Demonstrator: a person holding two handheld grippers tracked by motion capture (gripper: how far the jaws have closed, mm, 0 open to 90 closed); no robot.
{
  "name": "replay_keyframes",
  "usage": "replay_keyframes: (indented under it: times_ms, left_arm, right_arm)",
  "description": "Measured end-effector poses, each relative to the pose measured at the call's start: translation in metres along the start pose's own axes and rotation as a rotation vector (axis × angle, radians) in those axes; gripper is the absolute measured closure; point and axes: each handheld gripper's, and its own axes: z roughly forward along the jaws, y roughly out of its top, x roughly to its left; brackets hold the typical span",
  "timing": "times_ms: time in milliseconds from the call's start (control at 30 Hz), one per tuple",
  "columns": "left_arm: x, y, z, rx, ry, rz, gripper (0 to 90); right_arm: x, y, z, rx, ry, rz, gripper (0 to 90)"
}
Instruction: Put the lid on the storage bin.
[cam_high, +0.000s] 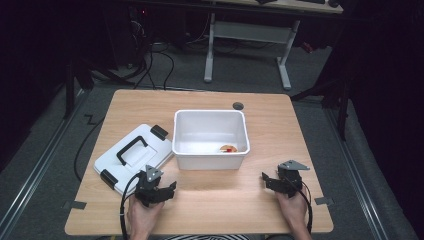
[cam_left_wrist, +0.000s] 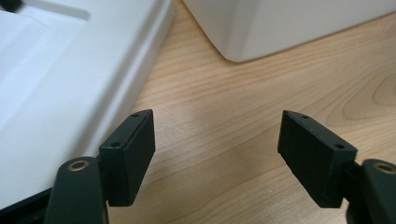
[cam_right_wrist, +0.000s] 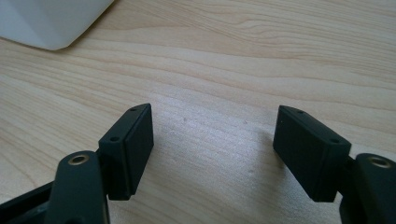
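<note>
Resting on the wooden table (cam_high: 210, 197) at far left, the white lid (cam_high: 134, 156) lies flat with its black handle (cam_high: 131, 148) facing up, its right edge just beside the white bin (cam_high: 210, 150). The left gripper (cam_high: 167, 189) sits near the lid's front corner, held in the left hand (cam_high: 144, 212); its jaws are spread, with bare tabletop between them. The bin stands upright at table centre, open at the top. A small yellow and red object (cam_high: 229, 148) lies inside it, near the front right corner; its identity cannot be determined. At far right, the right gripper (cam_high: 267, 179), held in the right hand (cam_high: 292, 209), has its jaws spread wide over bare wood, pinching nothing.
</note>
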Motion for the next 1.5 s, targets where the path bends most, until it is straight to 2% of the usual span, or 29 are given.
replay_keyframes:
  times_ms: [200,300,533,767,933,1033,1300,1433,1500]
  left_arm:
    - [0.016,0.008,-0.025,-0.009,0.060,-0.066,30.6]
    - [0.029,0.011,-0.036,-0.006,0.096,-0.104,31.7]
    - [0.056,0.015,-0.047,0.005,0.178,-0.169,32.9]
    - [0.082,0.022,-0.043,0.013,0.238,-0.230,37.5]
    - [0.094,0.029,-0.034,0.036,0.284,-0.240,43.0]
    - [0.101,0.031,-0.028,0.047,0.311,-0.262,45.5]
    - [0.112,0.032,-0.015,0.066,0.333,-0.309,49.7]
    - [0.116,0.034,-0.010,0.089,0.346,-0.288,49.9]
    - [0.118,0.035,-0.009,0.092,0.345,-0.295,50.3]
  right_arm:
    - [0.000,0.000,0.000,0.000,0.001,-0.003,28.9]
    - [0.000,0.000,0.000,0.000,0.002,-0.003,28.8]
    - [0.000,0.000,0.000,0.000,0.006,-0.006,28.8]
    - [0.000,0.000,0.000,0.001,0.011,-0.009,28.9]
    - [0.000,0.000,0.000,0.001,0.012,-0.010,28.8]
    - [0.000,0.000,0.000,0.001,0.012,-0.010,28.8]
    - [0.000,0.000,0.000,0.001,0.012,-0.010,28.8]
    - [0.000,0.000,0.000,0.000,0.012,-0.011,28.9]
    - [0.000,0.000,0.000,0.001,0.013,-0.010,28.9]
